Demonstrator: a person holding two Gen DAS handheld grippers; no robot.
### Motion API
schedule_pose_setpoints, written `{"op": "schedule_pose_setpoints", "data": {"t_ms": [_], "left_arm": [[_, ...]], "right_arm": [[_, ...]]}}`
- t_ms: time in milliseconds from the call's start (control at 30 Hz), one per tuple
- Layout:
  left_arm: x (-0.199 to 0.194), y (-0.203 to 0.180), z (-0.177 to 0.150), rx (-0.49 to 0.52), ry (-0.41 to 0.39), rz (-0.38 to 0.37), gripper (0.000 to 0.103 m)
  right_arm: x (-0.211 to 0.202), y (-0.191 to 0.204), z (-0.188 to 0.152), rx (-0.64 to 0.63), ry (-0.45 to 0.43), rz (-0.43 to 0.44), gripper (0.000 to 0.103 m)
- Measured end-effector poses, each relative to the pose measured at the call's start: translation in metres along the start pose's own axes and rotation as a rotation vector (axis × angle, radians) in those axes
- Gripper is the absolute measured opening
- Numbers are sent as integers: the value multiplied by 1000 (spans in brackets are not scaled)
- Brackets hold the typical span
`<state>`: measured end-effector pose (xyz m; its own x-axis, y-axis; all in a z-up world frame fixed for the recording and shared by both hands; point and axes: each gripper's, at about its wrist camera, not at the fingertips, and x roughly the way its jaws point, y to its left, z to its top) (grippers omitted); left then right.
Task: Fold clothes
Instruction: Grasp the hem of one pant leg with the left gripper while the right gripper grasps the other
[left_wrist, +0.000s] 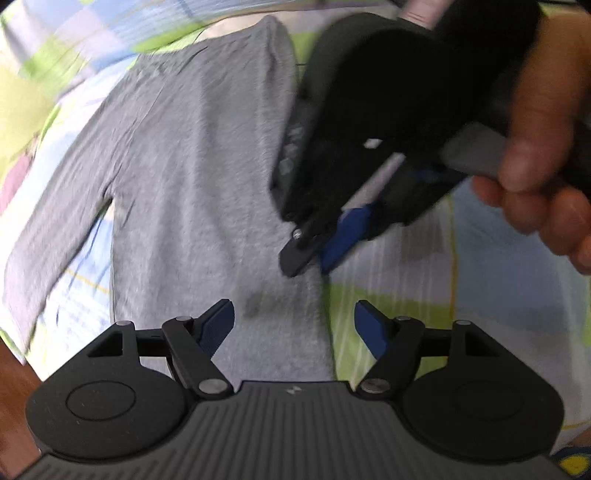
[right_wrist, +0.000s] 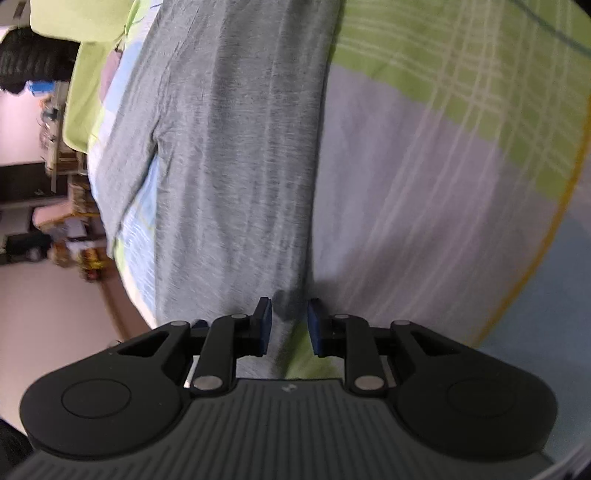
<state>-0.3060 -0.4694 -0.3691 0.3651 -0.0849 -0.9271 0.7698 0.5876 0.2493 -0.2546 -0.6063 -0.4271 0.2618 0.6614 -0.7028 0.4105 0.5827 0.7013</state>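
A grey long-sleeved shirt (left_wrist: 184, 166) lies flat on a patchwork bed sheet (left_wrist: 480, 295), one sleeve spread out to the left. My left gripper (left_wrist: 294, 321) hangs open just above the shirt's right edge near the hem, its blue pads either side of that edge without pressing it. My right gripper (left_wrist: 308, 258), held by a hand (left_wrist: 535, 166), pinches the same edge a little further up. In the right wrist view the right gripper (right_wrist: 290, 317) has a dark bunched fold of the grey shirt (right_wrist: 229, 166) between its pads.
The green, lilac and blue sheet (right_wrist: 424, 184) stretches bare to the right of the shirt. The bed's edge and a wooden floor (left_wrist: 14, 387) show at lower left. Cluttered shelves (right_wrist: 66, 221) stand beyond the bed's far side.
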Motion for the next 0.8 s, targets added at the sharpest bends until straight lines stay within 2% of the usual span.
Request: {"op": "schedule_pose_setpoints", "data": {"t_ms": [67,233,300,333,433,467,533,600,633,667,767,800], "left_arm": [[5,-1,3,11,2,23,52],[18,3,12,-10,-3,71,51],[23,4,13,-11,-10,89,29],[27,6,13,-20,-1,91,1],[32,18,6,-74,-11,79,0],[31,22,3,-91,-16,83,0],[30,28,-1,-118,-24,73,0],[29,33,-4,-138,-30,66,0],[31,32,-4,-134,-30,64,0],[32,32,-4,-129,-30,62,0],[35,31,-4,-122,-31,58,0],[37,31,-4,-124,-28,51,0]], "right_arm": [[2,7,4,-41,12,33,2],[0,17,11,-58,18,97,2],[-1,18,12,-45,25,130,2],[0,19,13,-35,41,156,2],[-1,22,15,-71,77,145,14],[-10,26,19,-143,66,93,23],[-27,33,27,-299,40,-17,32],[-47,47,34,-585,-36,-192,32],[-51,50,36,-671,-57,-240,32],[-56,55,39,-817,-85,-319,32],[-56,67,36,-1382,-131,-559,32],[-52,66,34,-1578,-126,-608,32]]}}
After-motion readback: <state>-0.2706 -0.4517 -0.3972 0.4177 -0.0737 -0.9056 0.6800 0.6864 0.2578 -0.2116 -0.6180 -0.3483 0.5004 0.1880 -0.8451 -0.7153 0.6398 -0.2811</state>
